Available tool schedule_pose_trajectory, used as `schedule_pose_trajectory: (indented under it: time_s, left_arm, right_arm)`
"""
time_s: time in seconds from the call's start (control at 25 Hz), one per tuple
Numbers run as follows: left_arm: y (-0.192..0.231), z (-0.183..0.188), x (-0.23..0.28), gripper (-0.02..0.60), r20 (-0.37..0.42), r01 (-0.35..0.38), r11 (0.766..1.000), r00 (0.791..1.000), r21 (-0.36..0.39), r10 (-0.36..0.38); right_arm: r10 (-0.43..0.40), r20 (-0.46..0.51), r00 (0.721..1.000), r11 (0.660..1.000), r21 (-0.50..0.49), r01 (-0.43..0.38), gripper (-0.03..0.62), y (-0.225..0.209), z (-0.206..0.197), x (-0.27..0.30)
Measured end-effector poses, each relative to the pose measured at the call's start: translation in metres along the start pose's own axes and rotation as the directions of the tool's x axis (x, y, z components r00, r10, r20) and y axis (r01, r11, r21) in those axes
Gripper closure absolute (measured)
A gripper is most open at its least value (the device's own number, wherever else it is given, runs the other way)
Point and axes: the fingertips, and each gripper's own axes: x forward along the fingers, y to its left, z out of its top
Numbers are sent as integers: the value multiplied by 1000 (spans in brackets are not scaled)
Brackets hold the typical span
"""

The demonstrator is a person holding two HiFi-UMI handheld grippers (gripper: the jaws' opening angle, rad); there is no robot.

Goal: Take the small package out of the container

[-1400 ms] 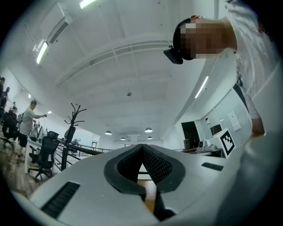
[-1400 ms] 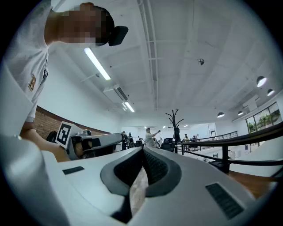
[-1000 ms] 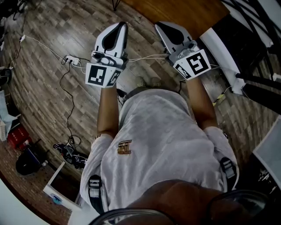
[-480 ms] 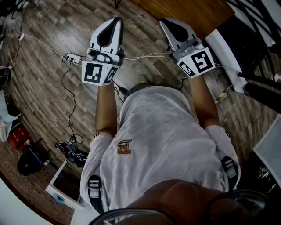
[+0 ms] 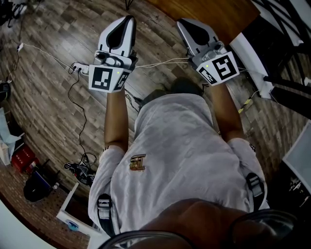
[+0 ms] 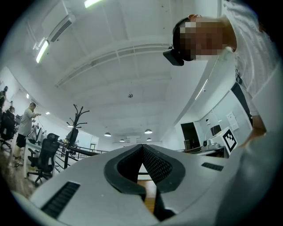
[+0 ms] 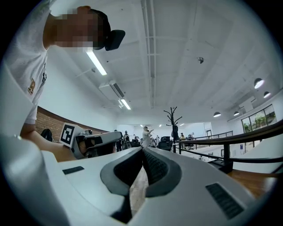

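Observation:
No small package and no container shows in any view. In the head view my left gripper (image 5: 129,18) and right gripper (image 5: 180,22) are held out side by side in front of the person's chest, over a wooden floor (image 5: 53,107). Both point slightly upward into the room. In the left gripper view the left gripper (image 6: 142,146) has its jaws closed tip to tip with nothing between them. The right gripper (image 7: 143,149) looks the same in its own view, shut and empty.
A white cable and power strip (image 5: 77,68) lie on the floor left of the left gripper. A brown tabletop (image 5: 214,12) is ahead, black stand legs (image 5: 286,87) to the right. A red box (image 5: 20,158) and white box (image 5: 73,214) sit lower left. A coat rack (image 7: 171,118) and people stand far off.
Both grippers have shifted a little toward the top of the head view, and the floor items at lower left have slid down, so the person has moved forward. Both grippers stay shut.

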Motion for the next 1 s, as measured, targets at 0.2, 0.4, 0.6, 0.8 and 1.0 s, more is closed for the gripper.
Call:
schedule_pose_trajectory:
  time_s: [0.2, 0.4, 0.6, 0.8, 1.0]
  left_arm:
    - [15, -3, -4, 563, 3, 1, 1000, 1000, -4, -1]
    - [27, -7, 7, 563, 7, -6, 1000, 1000, -9, 6]
    - [37, -20, 31, 563, -2, -15, 1000, 1000, -3, 15]
    - [63, -34, 68, 563, -13, -18, 1000, 1000, 12, 19]
    - [98, -51, 118, 563, -19, -20, 1000, 1000, 22, 20]
  right_arm:
    - [-8, -8, 1000, 1000, -5, 7, 562, 5, -5, 11]
    - [-8, -14, 1000, 1000, -2, 8, 562, -7, -8, 21]
    - [-1, -7, 1000, 1000, 8, 1, 562, -34, -16, 31]
    - [12, 8, 1000, 1000, 12, -12, 562, -73, -18, 63]
    - [24, 21, 999, 1000, 11, -24, 562, -122, -20, 102]
